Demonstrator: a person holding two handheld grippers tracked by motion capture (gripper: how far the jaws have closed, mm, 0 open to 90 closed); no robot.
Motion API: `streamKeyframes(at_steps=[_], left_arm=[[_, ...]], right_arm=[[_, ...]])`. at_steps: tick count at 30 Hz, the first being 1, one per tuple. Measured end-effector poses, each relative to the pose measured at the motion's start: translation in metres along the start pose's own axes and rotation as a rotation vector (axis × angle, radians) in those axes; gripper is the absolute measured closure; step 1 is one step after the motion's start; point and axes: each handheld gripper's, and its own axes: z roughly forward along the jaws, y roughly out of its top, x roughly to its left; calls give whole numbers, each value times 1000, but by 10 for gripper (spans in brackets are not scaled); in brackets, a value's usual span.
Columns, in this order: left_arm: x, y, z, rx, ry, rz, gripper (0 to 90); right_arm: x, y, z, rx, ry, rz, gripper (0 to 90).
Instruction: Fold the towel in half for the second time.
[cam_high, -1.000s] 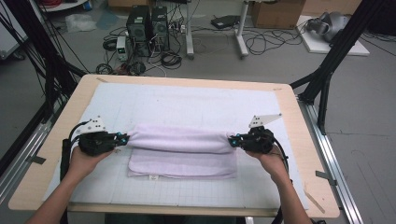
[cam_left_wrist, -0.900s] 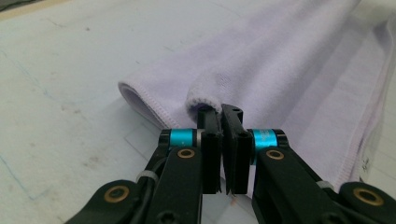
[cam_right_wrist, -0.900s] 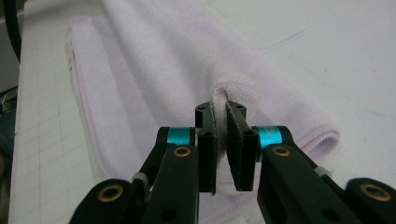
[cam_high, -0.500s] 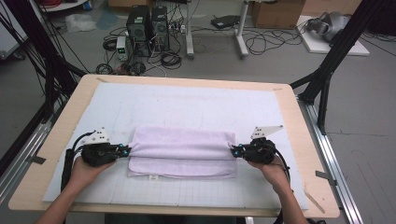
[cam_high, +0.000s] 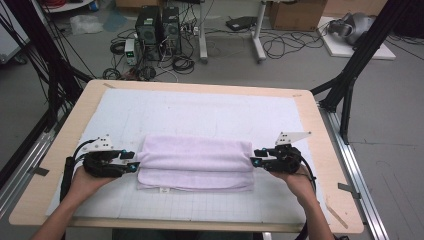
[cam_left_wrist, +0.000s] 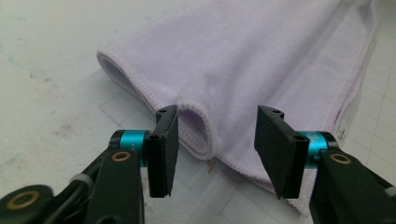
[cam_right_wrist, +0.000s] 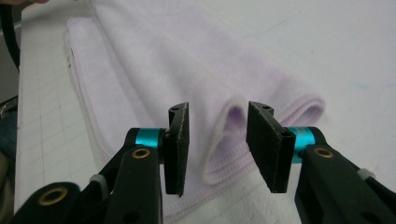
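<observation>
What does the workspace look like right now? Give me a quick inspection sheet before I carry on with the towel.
Surface: wooden table covered by a white grid mat, faint stains on it.
Job's things: lilac towel folded lengthwise, lying flat on the mat; its folded ends lie between the jaws of both grippers.
Clutter: nothing seen on the mat besides the towel.
Grippers: left gripper at the towel's left end, right gripper at its right end; the jaws of both have just been opening, pads off the cloth.
Cables: a black cable trails from the left gripper; loose cables on the floor.
Surroundings: computer towers, cardboard box, black frame struts.
</observation>
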Motion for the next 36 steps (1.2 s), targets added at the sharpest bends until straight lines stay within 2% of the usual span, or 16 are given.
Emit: streamKeyframes(at_steps=[4,8,12,14,15,16,17,18,21,24,29,31,32,34,36], left_arm=[[0,7,5,9,-16,11,434],[3,12,17,26,-20,2,411],[8,12,27,55,-16,-17,452],[8,11,28,70,-39,6,658],[6,11,28,70,-42,15,716],[4,10,27,70,-54,34,817],[2,11,26,67,-59,42,863],[0,11,24,65,-62,50,872],[-7,9,14,44,-65,66,879],[-17,0,-2,28,-69,85,879],[-35,-16,-18,41,-93,106,861],[-40,-16,-21,47,-90,112,713],[-42,-15,-22,44,-88,114,666],[-43,-10,-20,33,-81,112,593],[-42,-8,-16,33,-81,115,588]], right_arm=[[1,9,4,0,1,-14,525],[-1,9,20,54,13,-14,476],[-4,9,30,80,23,-8,470],[-6,8,33,90,36,-3,577],[-6,8,33,100,46,-9,655],[-5,8,33,115,59,-21,752],[-3,8,32,126,76,-25,795],[-1,7,31,117,88,-29,815],[7,7,23,99,104,-50,821],[19,1,12,65,117,-81,820],[38,-14,-4,46,150,-111,781],[41,-17,-9,31,165,-98,724],[41,-17,-12,10,152,-101,689],[41,-15,-16,-9,131,-80,653],[43,-13,-13,-12,128,-89,644]])
